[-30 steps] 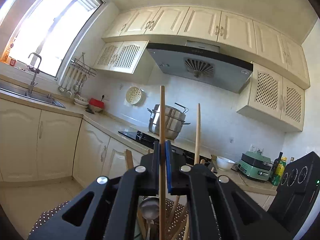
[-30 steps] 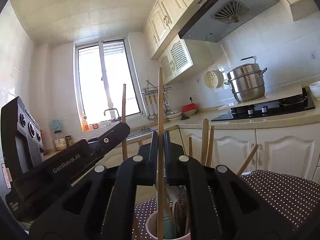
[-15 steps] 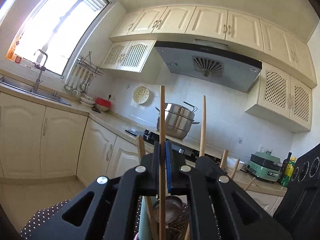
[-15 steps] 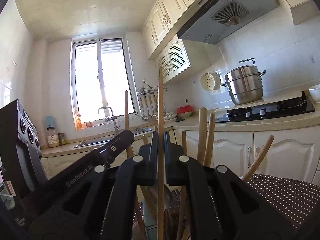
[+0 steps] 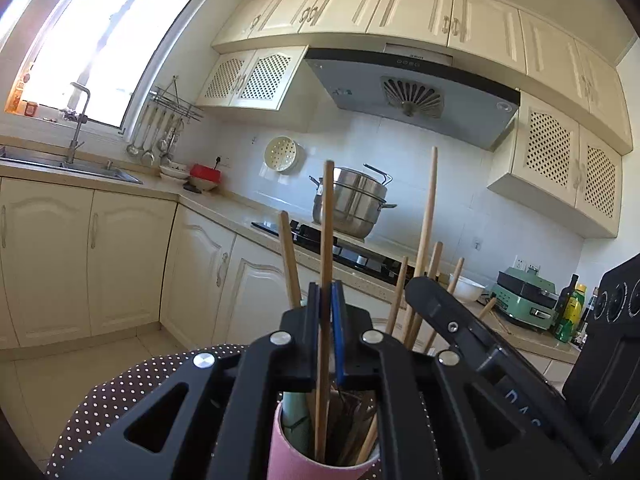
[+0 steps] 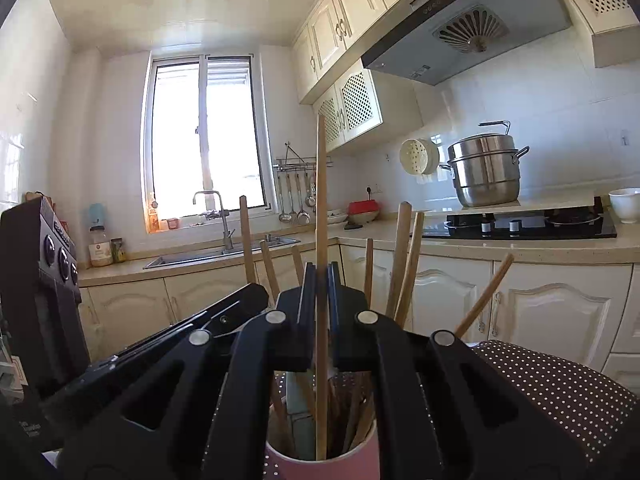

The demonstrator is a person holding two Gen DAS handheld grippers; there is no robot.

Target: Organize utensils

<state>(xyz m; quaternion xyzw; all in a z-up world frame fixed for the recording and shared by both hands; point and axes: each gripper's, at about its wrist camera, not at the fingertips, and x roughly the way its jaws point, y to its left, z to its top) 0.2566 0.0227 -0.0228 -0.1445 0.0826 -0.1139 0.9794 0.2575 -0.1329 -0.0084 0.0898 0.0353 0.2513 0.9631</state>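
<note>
A pink cup (image 5: 288, 452) stands on a dark polka-dot cloth (image 5: 120, 392) and holds several wooden utensils (image 5: 424, 240). My left gripper (image 5: 326, 292) is just above the cup's rim, shut on an upright wooden chopstick (image 5: 328, 220) whose lower end reaches into the cup. My right gripper (image 6: 321, 272) faces the same pink cup (image 6: 360, 460) from the other side. It is shut on a second upright chopstick (image 6: 321, 180), its lower end also inside the cup. Each view shows the other gripper's black finger beside the cup.
Several handles (image 6: 404, 260) lean outward from the cup close to both grippers. Behind runs a kitchen counter with a black hob (image 6: 520, 226), a steel pot (image 6: 484, 172), a sink (image 6: 188, 258) and cream cabinets. The cloth (image 6: 560, 392) spreads to the right.
My left gripper has sunk with its chopstick, and the pink cup has come into its view below the jaws. The right gripper has stayed nearly still.
</note>
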